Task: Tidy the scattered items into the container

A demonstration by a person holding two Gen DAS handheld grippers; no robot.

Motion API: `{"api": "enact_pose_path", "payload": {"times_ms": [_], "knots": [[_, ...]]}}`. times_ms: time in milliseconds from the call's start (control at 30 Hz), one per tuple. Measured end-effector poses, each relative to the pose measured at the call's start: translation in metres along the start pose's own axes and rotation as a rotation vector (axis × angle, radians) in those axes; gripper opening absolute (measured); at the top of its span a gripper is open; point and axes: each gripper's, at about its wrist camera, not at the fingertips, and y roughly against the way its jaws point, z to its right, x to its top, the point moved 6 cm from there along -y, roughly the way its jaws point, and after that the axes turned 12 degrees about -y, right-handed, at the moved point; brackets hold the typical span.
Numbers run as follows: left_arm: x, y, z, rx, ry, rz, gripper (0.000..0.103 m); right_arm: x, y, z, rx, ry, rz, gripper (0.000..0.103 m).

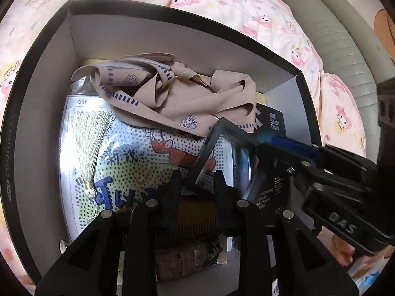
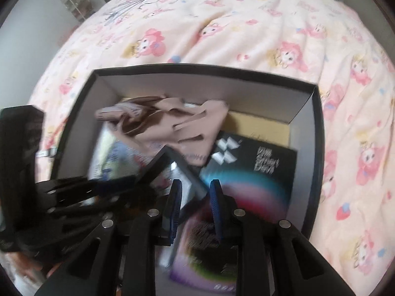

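A black cardboard box with grey inner walls sits on the bed; it also shows in the right wrist view. Inside lie a crumpled beige cloth, a bead-art kit with a tassel, a dark "Smart Devil" package and a black-framed rectangular mirror tilted on top. My left gripper is open over the box, its fingers either side of the mirror's lower corner, above a brown wooden comb. My right gripper is open, just above the mirror.
The box rests on a pink cartoon-print quilt. A grey padded bed edge runs at the right in the left wrist view. A brown packet lies at the box's near end. Shelving stands far left.
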Motion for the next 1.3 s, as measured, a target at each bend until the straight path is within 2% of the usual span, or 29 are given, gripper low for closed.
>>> {"api": "enact_pose_path", "payload": {"times_ms": [67,133,167,267,300,367,500,533,633,667,800,900,967,1133,1200,1300], "knots": [[-0.002,0.001,-0.003,0.04,-0.008,-0.008,0.026,0.002,-0.002,0.0,0.021,0.005,-0.006,0.02],[-0.002,0.008,-0.006,0.101,-0.022,0.004,0.021,0.005,-0.003,-0.001,0.043,0.005,-0.015,0.02],[-0.001,0.011,-0.007,0.119,-0.025,0.009,0.014,0.006,-0.002,0.002,0.055,0.002,-0.016,0.02],[0.0,0.026,-0.018,0.227,-0.027,0.04,0.012,0.009,0.002,0.002,0.056,-0.005,0.016,0.02],[-0.001,0.029,-0.021,0.221,-0.028,0.045,0.012,0.008,0.005,0.003,0.045,-0.001,0.028,0.02],[-0.004,0.03,-0.021,0.138,-0.034,0.035,0.013,0.005,0.003,0.003,0.06,-0.006,0.011,0.02],[-0.012,0.029,-0.021,-0.027,-0.035,0.018,0.013,-0.008,-0.006,-0.006,0.187,-0.022,-0.111,0.02],[-0.015,0.029,-0.019,-0.081,-0.028,0.018,0.015,-0.01,-0.007,-0.009,0.182,-0.009,-0.113,0.02],[-0.022,0.034,-0.02,-0.147,-0.021,0.034,0.015,-0.008,-0.006,-0.012,0.113,0.023,-0.06,0.02],[-0.025,0.038,-0.022,-0.144,-0.014,0.043,0.015,-0.006,-0.005,-0.012,0.102,0.014,-0.046,0.02],[-0.023,0.054,-0.036,0.002,-0.018,0.117,0.015,-0.001,0.003,-0.011,0.041,0.004,0.03,0.021],[-0.008,0.037,-0.044,-0.073,-0.01,0.089,0.015,-0.007,-0.005,-0.017,0.025,0.035,0.008,0.022],[-0.01,0.024,-0.046,-0.12,-0.008,0.041,0.015,-0.008,-0.008,-0.02,-0.002,0.061,0.021,0.022],[-0.014,0.035,-0.051,-0.084,-0.03,0.065,0.018,-0.011,-0.008,-0.022,0.004,0.076,0.017,0.022],[-0.017,0.045,-0.057,-0.056,-0.04,0.083,0.027,-0.013,-0.007,-0.025,-0.01,0.086,0.024,0.022],[-0.019,0.067,-0.061,0.01,-0.071,0.145,0.037,-0.021,0.006,-0.038,-0.048,0.133,0.088,0.023]]}}
